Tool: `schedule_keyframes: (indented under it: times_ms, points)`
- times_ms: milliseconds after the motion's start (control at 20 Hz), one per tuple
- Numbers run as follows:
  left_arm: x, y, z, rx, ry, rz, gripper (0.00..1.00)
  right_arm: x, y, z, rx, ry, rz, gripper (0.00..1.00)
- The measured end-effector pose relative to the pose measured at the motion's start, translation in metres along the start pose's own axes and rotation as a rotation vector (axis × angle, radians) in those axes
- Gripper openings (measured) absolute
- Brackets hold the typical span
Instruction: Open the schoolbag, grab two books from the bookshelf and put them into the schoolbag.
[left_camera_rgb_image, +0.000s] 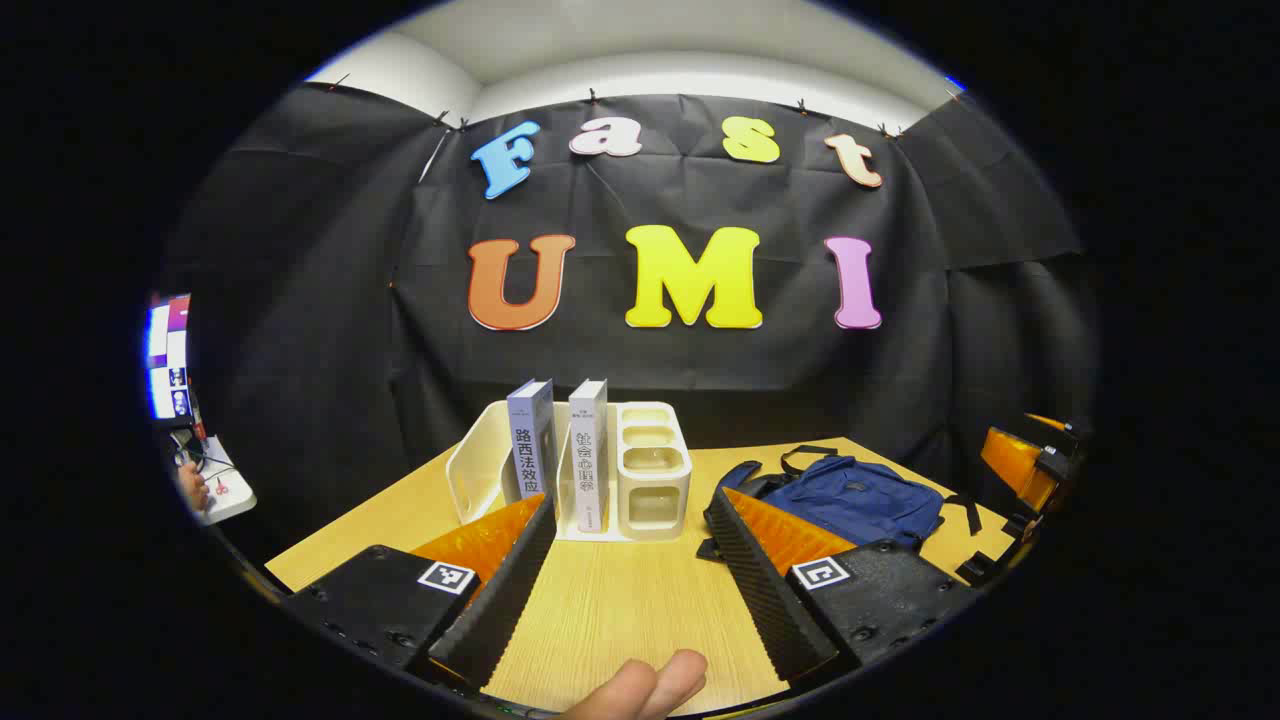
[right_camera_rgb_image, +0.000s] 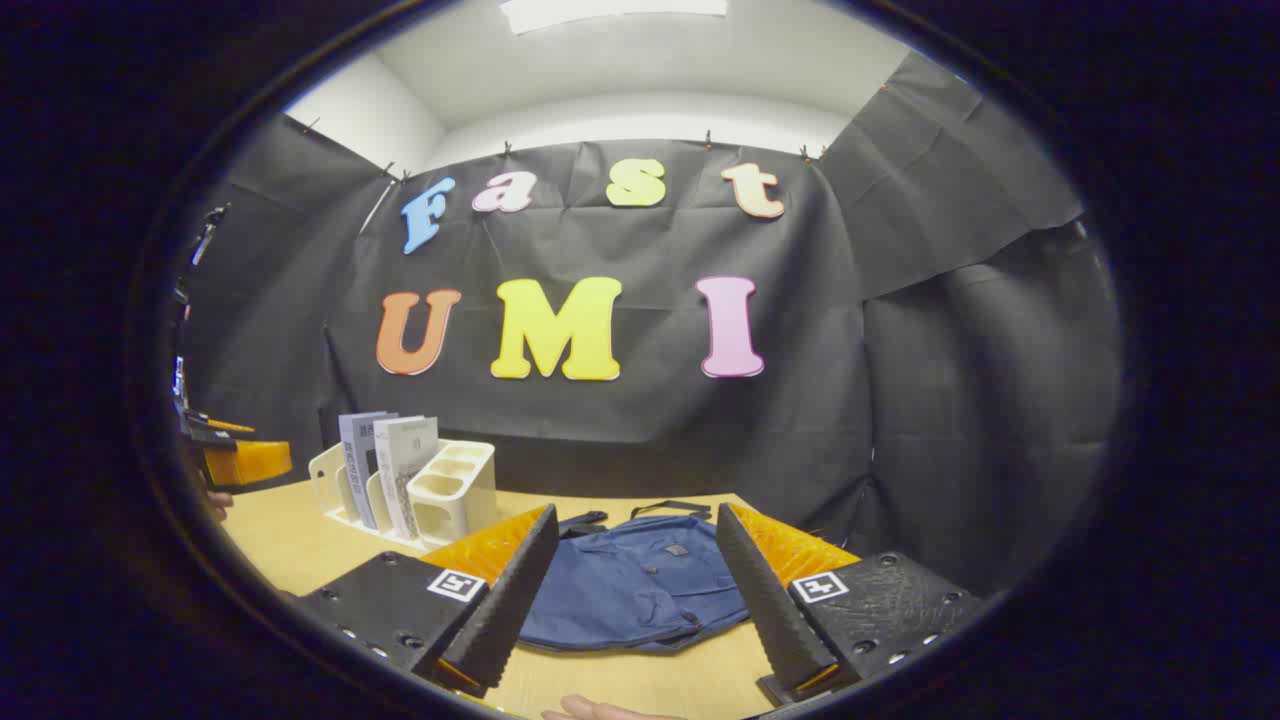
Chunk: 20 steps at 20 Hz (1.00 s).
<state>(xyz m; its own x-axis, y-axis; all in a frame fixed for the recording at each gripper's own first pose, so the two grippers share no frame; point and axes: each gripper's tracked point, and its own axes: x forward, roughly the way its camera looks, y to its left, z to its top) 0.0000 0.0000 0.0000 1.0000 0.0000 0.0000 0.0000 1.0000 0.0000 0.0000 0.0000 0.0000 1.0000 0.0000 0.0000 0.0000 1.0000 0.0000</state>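
Two upright books stand in a white bookshelf at the back of the wooden table; they also appear in the right gripper view as books in the bookshelf. A blue schoolbag lies flat to the right of the shelf, zipped as far as I can tell. My left gripper is open over the table in front of the shelf, holding nothing. My right gripper is open just before the schoolbag, with nothing between its fingers.
The white shelf has a pen-holder section on its right side. The other gripper shows at the right edge of the left gripper view, and at the left edge of the right gripper view as a gripper. A fingertip shows below.
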Motion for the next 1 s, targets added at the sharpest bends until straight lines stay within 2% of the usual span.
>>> schedule_keyframes:
  times_ms: [250,550,600,750,1000]
  points:
    - [-0.004,0.027,0.011,0.017,-0.042,0.061,0.99,0.009,0.008,-0.011,-0.003,0.062,-0.009,0.97]
    - [-0.007,0.033,0.015,0.069,-0.068,0.075,0.99,0.016,0.015,-0.012,-0.032,0.078,-0.010,0.94]
    - [-0.009,0.033,0.014,0.074,-0.068,0.080,0.99,0.017,0.016,-0.014,-0.040,0.084,-0.010,0.95]
    - [-0.004,0.029,0.011,0.070,-0.060,0.067,0.99,0.018,0.019,-0.015,-0.062,0.093,-0.011,0.95]
    - [-0.002,0.036,0.011,0.066,-0.054,0.087,0.99,0.017,0.027,-0.020,-0.080,0.107,0.001,0.95]
